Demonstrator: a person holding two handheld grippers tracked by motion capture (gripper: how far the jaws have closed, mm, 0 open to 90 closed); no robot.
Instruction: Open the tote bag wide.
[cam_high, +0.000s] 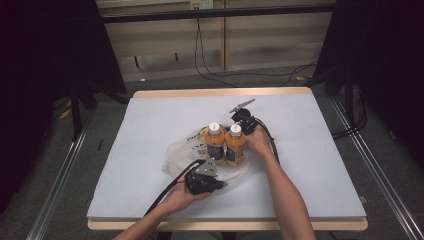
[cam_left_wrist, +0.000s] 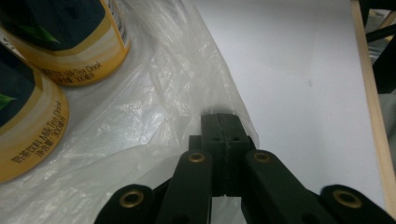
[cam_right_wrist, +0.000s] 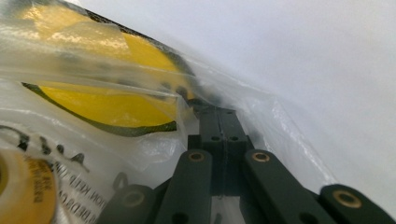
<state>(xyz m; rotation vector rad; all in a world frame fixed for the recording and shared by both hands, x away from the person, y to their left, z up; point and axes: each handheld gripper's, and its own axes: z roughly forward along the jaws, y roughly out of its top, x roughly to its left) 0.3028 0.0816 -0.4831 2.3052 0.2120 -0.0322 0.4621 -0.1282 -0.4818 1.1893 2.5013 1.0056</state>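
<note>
**Plastic bag pinched at two edges, two bottles standing on it**

Plastic bag (cam_high: 180, 157), clear and crinkled, spread at middle of table (cam_high: 150, 120). Two bottles (cam_high: 215, 144) upright on the bag, side by side and touching or nearly so; white caps, orange-yellow drink, dark labels.

Left tongs (cam_left_wrist: 223, 122) at near edge of bag, just below the bottles in the high view. Jaws pressed together, thin fold of bag film caught between the tips. Bottle bases close by at upper left of left gripper view, label text partly readable: "Milk Tea Drink". Bare white table surface beyond the bag edge.

Right tongs (cam_right_wrist: 219, 114) at far right side of bag, beside the right-hand bottle. Jaws likewise closed flat, film draped over and around the tips; pinched on the bag. Yellow bottle label seen through film at upper left of right gripper view, printed bag lettering lower left.

Both hands low on table, cables trailing from each gripper.
</note>
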